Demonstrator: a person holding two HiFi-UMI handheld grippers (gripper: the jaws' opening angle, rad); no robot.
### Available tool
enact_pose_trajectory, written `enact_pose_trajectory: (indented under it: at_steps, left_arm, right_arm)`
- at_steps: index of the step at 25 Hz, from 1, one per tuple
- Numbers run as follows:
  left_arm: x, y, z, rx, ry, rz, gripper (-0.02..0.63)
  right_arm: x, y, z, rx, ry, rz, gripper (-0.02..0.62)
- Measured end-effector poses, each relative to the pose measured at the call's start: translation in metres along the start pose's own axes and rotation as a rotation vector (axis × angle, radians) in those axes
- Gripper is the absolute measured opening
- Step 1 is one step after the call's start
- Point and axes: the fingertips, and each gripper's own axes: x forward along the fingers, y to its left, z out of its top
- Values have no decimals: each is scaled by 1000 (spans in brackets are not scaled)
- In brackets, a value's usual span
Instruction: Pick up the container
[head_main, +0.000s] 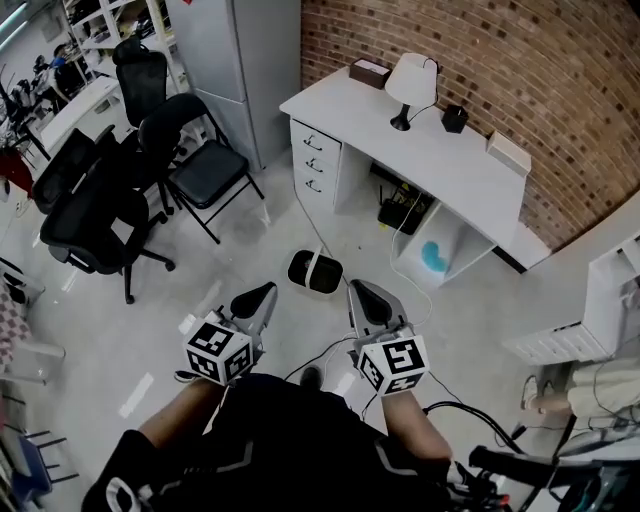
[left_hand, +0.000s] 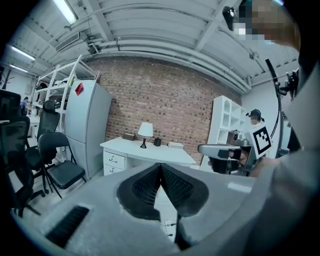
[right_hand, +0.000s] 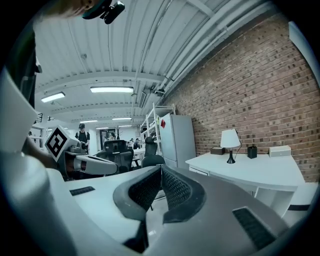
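Grey floor (head_main: 450, 320) bears the black container (head_main: 315, 272), contents unclear; nearer me, my left gripper (head_main: 266, 292) and right gripper (head_main: 356, 290) point forward, jaws closed on nothing.

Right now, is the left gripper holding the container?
No, the left gripper has its jaws together on nothing, and the container sits on the floor ahead of it.

The person holds both forearms (head_main: 172, 418) out ahead, side by side. The left claw (head_main: 263, 296) and the right claw (head_main: 359, 292) point forward, roughly level and a little apart. Each has its jaws pressed together, empty.
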Motion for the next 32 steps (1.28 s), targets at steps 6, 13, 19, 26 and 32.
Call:
enact_pose_trajectory:
  at_steps: [6, 13, 19, 26, 32]
  left_arm:
    - [21, 7, -4, -5, 29, 18, 11]
    - [49, 29, -3, -23, 36, 1, 11]
    - [74, 61, -3, -42, 31, -36, 11]
    - [116, 114, 2, -50, 56, -74, 11]
    - [152, 161, -5, -50, 101, -102, 11]
  right_arm:
    - [13, -21, -6, 18, 5, 8, 8]
    - [40, -34, -13, 28, 23, 6, 8]
    - [78, -42, -22, 8, 55, -24, 9]
    - [138, -62, -39, 41, 115, -87, 9]
    - [191, -79, -59, 45, 168, -137, 9]
